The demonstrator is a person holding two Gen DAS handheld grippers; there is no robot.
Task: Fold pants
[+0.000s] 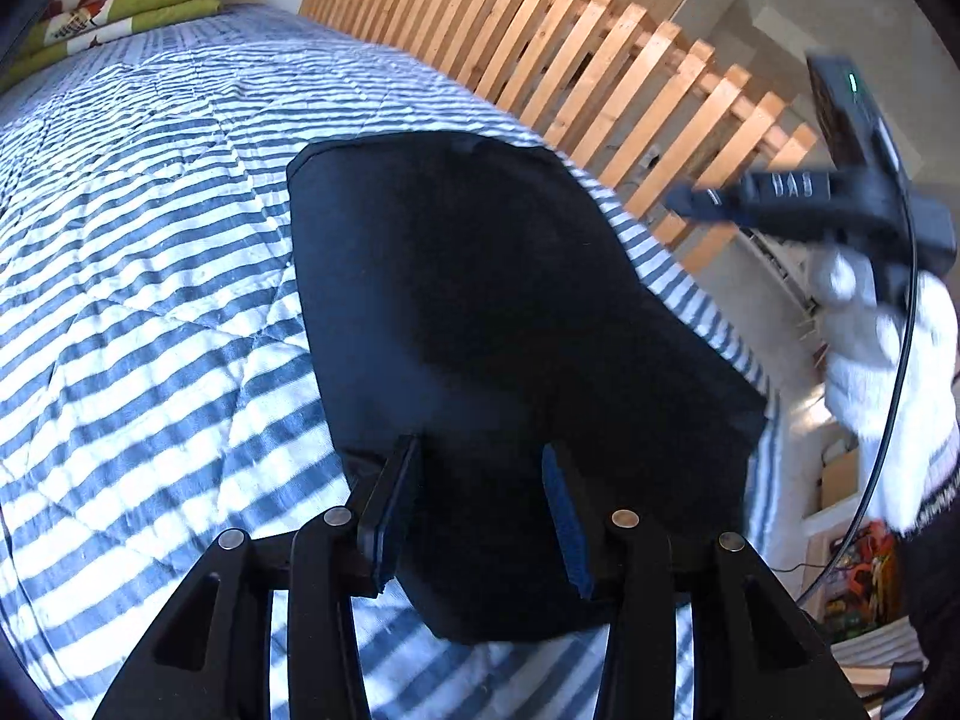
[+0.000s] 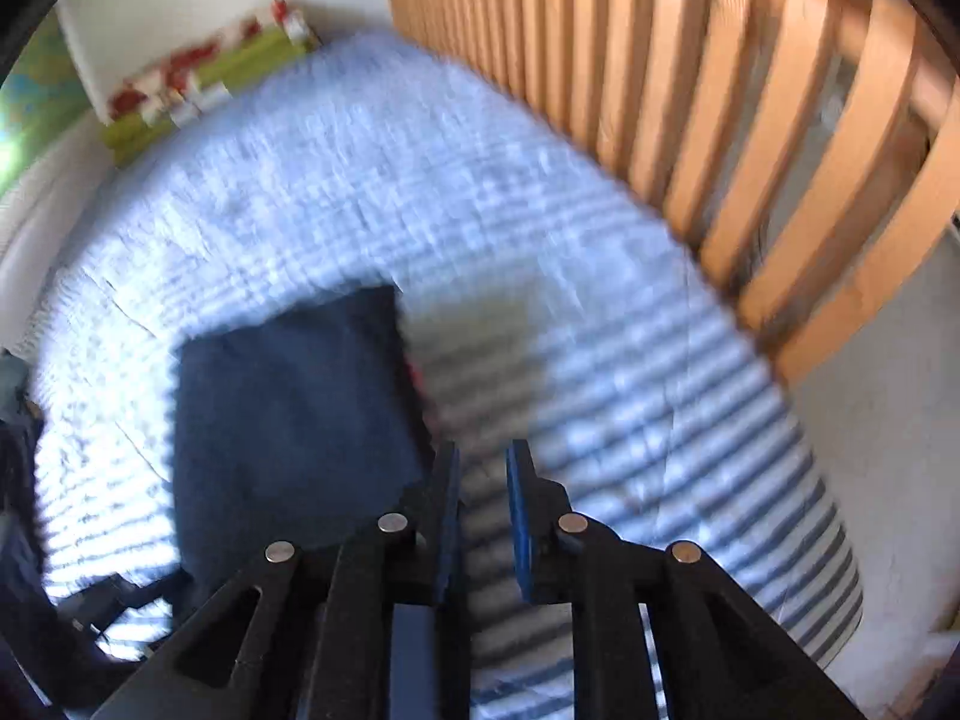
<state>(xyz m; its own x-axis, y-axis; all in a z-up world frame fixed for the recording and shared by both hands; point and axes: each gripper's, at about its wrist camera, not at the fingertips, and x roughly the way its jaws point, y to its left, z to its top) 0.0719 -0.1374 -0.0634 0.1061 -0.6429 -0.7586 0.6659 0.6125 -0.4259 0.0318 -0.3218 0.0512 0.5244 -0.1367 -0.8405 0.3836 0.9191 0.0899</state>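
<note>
The dark pants [image 1: 510, 354] lay folded into a flat rectangle on the striped quilt [image 1: 150, 276], directly beneath and ahead of the left gripper [image 1: 480, 510], whose 2 fingers stood apart, empty, apparently finished pressing. The right gripper [image 2: 483, 516], also parted and empty, hung off the pants' right edge, likely clearing away.

Dark navy pants [image 1: 510, 324], folded into a flat compact rectangle, lie on the striped quilt [image 1: 150, 276]

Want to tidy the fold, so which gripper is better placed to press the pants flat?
Probably left: the left gripper hangs open right above the folded pants, while the right gripper is off over the striped quilt.
</note>
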